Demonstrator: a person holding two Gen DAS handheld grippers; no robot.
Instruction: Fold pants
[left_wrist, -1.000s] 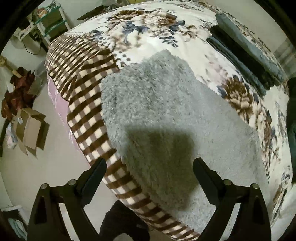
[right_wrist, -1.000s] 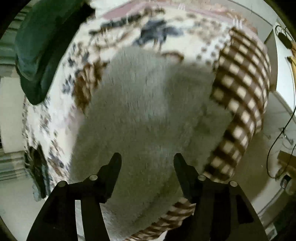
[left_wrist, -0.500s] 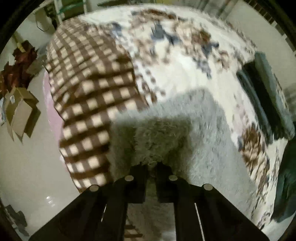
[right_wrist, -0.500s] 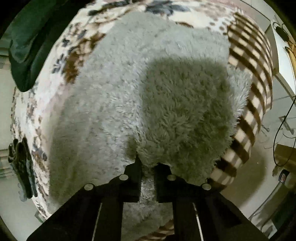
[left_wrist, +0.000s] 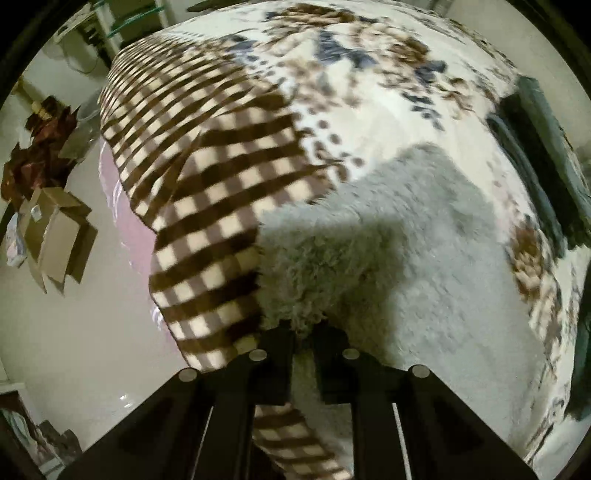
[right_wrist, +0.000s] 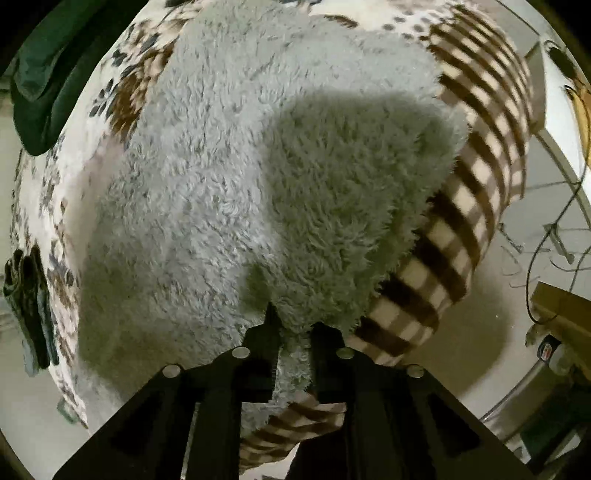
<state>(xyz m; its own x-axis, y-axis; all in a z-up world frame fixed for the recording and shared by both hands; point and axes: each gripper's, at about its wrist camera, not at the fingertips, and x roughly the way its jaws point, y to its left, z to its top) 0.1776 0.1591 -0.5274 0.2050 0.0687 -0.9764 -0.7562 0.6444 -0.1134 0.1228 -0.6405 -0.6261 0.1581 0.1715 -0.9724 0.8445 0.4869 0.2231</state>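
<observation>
The grey fluffy pants (left_wrist: 424, 240) lie on a bed with a floral and brown-checked blanket (left_wrist: 221, 206). My left gripper (left_wrist: 303, 332) is shut on the near edge of the pants and lifts a fold of the fleece above the bed. In the right wrist view the pants (right_wrist: 207, 177) fill most of the frame. My right gripper (right_wrist: 293, 328) is shut on another part of the near edge, with a raised flap of fleece (right_wrist: 351, 206) in front of it.
Folded dark clothes (left_wrist: 539, 155) lie at the far right of the bed, also seen in the right wrist view (right_wrist: 44, 81). Cardboard boxes (left_wrist: 55, 236) stand on the floor left of the bed. Cables and a stand (right_wrist: 554, 236) are on the floor to the right.
Both grippers were open above the pants a second ago. They have closed on the near edge and lifted it, carrying the fold away from the bed's edge.
</observation>
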